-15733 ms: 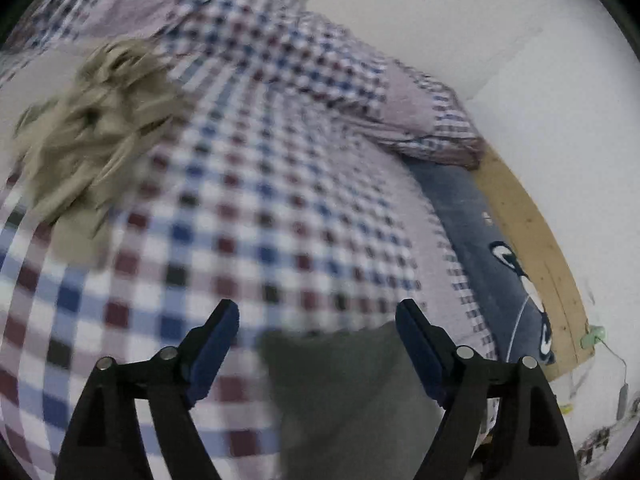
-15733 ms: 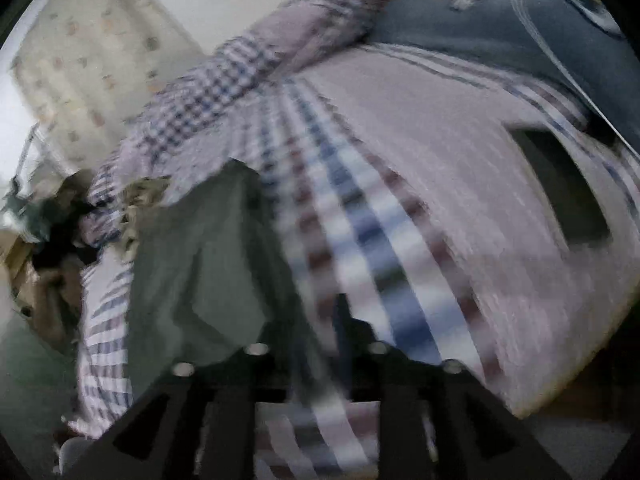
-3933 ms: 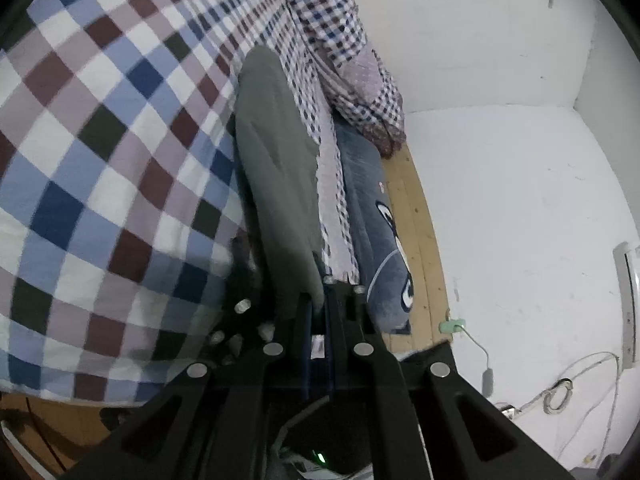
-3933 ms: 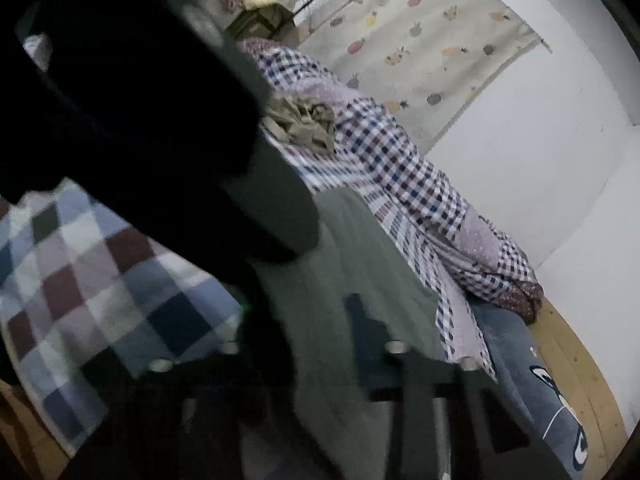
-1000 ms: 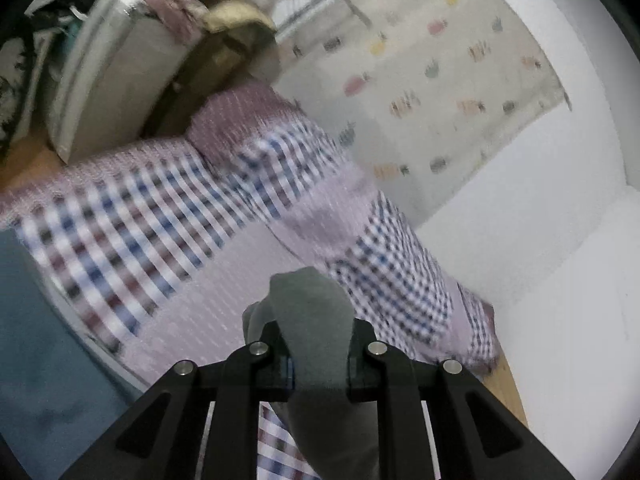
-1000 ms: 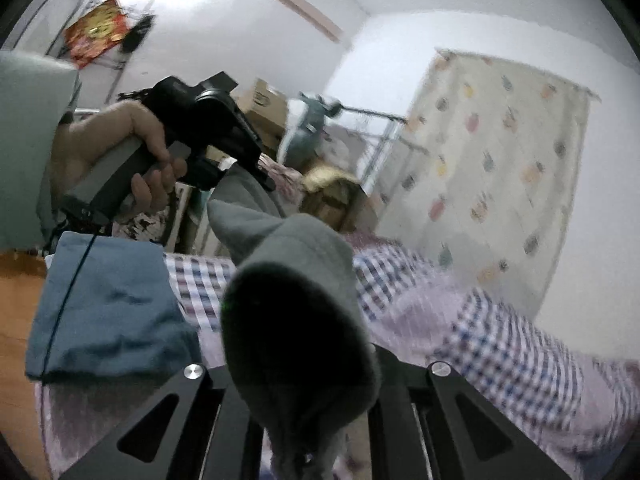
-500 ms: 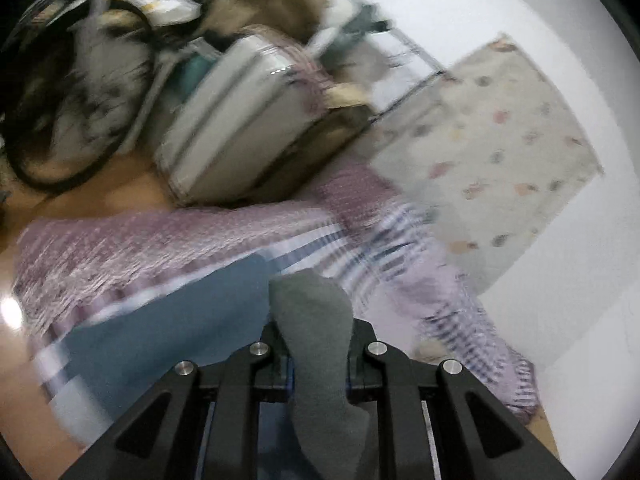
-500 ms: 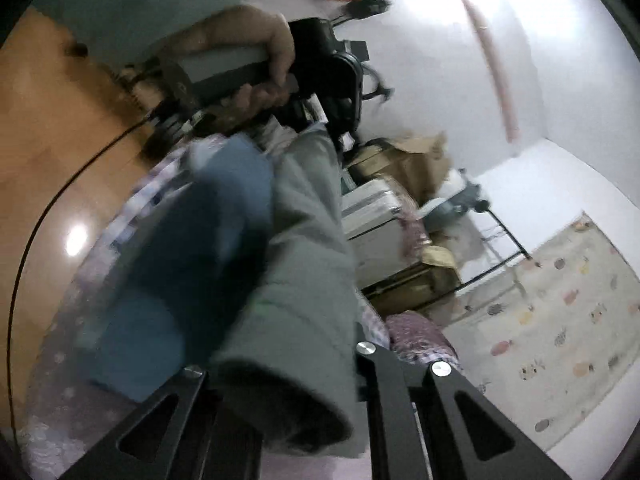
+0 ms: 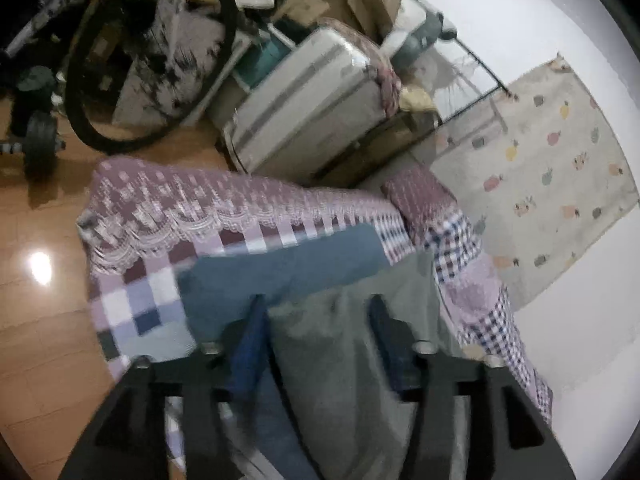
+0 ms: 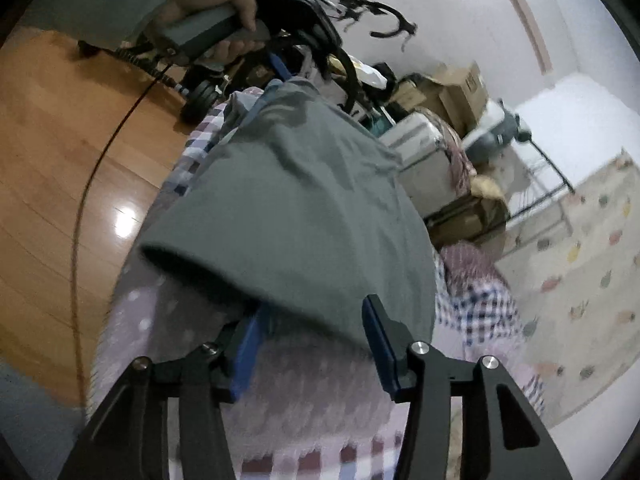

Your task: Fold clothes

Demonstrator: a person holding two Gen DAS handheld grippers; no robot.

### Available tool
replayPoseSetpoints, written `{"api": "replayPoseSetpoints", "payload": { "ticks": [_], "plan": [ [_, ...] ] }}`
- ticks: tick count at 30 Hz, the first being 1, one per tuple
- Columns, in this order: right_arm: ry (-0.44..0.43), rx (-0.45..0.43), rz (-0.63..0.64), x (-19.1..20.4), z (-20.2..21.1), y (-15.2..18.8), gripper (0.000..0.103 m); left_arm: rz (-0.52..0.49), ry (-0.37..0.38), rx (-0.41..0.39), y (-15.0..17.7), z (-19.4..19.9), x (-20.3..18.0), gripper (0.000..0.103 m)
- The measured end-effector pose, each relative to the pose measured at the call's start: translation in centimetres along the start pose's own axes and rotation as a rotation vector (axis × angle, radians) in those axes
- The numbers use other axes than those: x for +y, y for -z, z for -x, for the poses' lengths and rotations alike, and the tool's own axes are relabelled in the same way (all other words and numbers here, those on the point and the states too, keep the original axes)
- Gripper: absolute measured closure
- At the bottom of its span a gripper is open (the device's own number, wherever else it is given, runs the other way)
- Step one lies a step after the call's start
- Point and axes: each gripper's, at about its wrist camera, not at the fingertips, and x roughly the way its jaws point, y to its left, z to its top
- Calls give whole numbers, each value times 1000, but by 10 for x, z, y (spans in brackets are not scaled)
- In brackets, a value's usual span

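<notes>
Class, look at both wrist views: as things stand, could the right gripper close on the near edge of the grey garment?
Probably yes. The right gripper is open and the grey garment has its folded edge hanging between its fingers, unobstructed.

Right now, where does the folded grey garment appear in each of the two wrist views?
Left wrist: the grey garment fills the lower centre, between the open fingers, lying partly on a blue folded cloth.
Right wrist: the grey garment fills the centre, above the open fingers.
Shared landmark: the pale suitcase beyond the bed.
</notes>
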Motion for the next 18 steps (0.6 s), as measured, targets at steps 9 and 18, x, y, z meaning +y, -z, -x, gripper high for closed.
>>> {"api": "replayPoseSetpoints", "payload": {
  "ticks": [9, 18],
  "plan": [
    [51, -40, -456, -71, 112, 78, 34, -211, 50, -139, 24, 76, -86, 19],
    [209, -95, -907, -149, 262, 176, 23, -551, 326, -66, 146, 125, -260, 16]
  ]
}}
